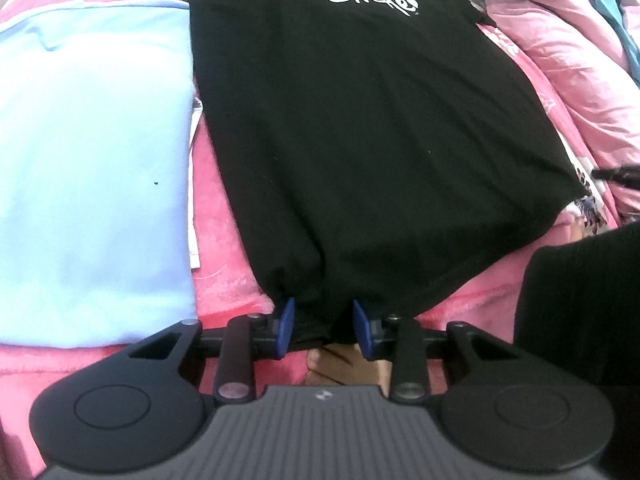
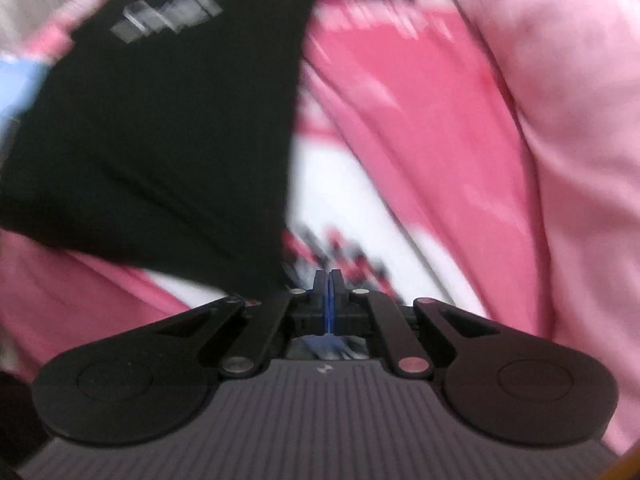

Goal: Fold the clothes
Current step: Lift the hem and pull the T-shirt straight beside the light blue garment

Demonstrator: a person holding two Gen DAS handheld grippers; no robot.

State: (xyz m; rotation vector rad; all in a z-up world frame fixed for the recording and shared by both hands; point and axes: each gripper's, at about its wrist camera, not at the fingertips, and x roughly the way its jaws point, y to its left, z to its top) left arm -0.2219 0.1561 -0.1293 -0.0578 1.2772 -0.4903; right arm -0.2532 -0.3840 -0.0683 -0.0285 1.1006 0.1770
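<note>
A black T-shirt [image 1: 360, 120] with white "Smile" script lies flat on a pink blanket [image 1: 224, 248], hem toward me. My left gripper [image 1: 324, 320] is at the middle of the hem, and its blue pads [image 1: 285, 322] pinch a bunched fold of the black cloth. The right wrist view is blurred. There my right gripper [image 2: 329, 280] is shut, pads together with nothing seen between them, just right of the T-shirt's [image 2: 160, 140] near corner, over a white and pink patterned sheet [image 2: 340, 200].
A light blue garment [image 1: 92, 160] lies flat left of the T-shirt. A rumpled pale pink quilt [image 2: 560, 160] rises along the right side. A dark sleeve [image 1: 580, 300] fills the lower right of the left wrist view, and bare skin [image 1: 340, 364] shows under the left gripper.
</note>
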